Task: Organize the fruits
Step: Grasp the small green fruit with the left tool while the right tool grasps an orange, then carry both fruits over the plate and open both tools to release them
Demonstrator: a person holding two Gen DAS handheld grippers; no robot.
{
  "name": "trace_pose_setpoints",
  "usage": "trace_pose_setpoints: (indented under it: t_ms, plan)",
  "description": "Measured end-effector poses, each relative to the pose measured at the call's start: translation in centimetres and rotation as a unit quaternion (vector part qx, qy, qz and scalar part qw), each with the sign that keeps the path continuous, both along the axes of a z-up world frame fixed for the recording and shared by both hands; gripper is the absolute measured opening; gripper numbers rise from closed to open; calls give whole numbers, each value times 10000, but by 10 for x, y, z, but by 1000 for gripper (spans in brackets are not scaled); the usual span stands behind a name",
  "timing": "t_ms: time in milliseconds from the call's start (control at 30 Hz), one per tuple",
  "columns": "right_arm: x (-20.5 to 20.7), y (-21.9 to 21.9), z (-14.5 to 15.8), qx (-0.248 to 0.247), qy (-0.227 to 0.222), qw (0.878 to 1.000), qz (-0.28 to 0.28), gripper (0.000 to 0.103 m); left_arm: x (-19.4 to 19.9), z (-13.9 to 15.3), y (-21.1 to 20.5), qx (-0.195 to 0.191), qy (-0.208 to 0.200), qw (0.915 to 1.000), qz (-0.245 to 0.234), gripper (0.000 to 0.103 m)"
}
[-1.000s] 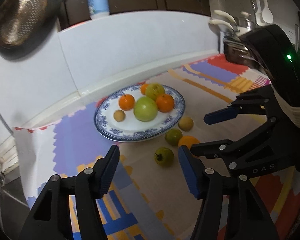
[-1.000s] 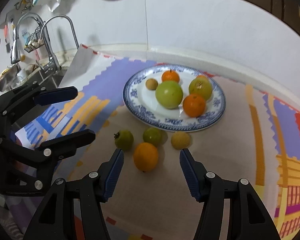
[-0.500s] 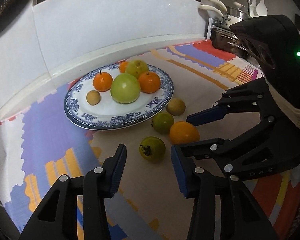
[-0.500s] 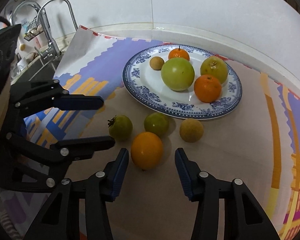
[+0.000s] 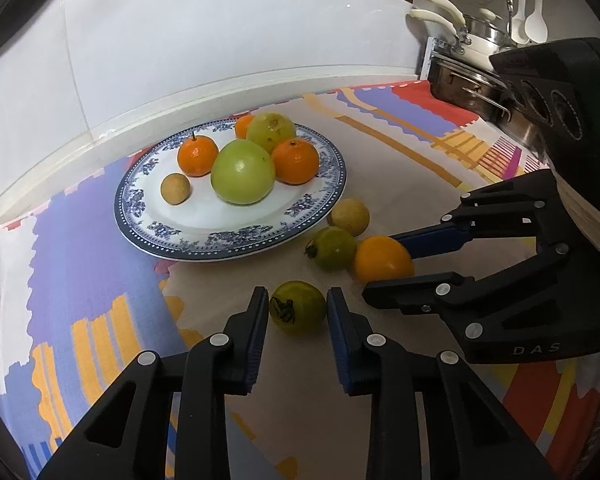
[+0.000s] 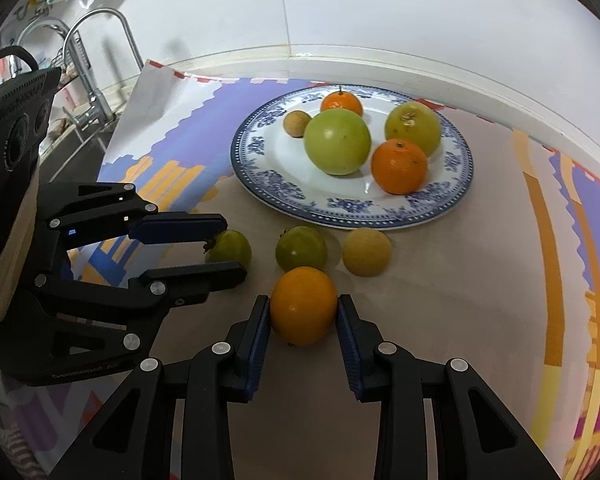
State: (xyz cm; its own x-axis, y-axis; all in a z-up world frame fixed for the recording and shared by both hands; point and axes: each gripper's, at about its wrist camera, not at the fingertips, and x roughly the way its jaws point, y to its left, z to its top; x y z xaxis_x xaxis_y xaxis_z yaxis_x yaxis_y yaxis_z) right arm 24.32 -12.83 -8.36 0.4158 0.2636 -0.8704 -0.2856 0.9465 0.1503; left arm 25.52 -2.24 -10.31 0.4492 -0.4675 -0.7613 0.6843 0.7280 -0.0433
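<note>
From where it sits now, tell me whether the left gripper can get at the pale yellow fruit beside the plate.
Probably not directly. The left gripper is shut on a green fruit, and another green fruit and the orange in the right gripper lie before the pale yellow fruit.

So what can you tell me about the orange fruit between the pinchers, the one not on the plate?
The orange fruit is round, smooth and yellow-orange, slightly glossy. It sits on the patterned mat in front of the blue-rimmed plate. The right gripper has just closed on it, one blue pad on each side. Behind it lies a small green fruit, close or just touching.
</note>
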Motion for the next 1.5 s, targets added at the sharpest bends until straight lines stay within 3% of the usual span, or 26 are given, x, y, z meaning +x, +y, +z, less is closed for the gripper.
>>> trace_pose_setpoints:
  t_ms: [167, 533, 1033, 1500]
  plan:
    - [-4, -5, 5, 85, -51, 9999, -110, 34, -2, 2, 1, 110, 4, 9991, 407, 30]
    - [-15, -16, 21, 237, -253, 9989, -329, 34, -18, 24, 10, -226, 6, 9922, 1222, 30]
    - [-30, -25, 57, 410, -748, 9954, -443, 34, -41, 63, 12, -373, -462, 9864, 1530, 30]
    - [-4, -25, 84, 443, -1217, 9908, -393, 34, -13, 90, 6, -369, -837, 9826, 1615, 30]
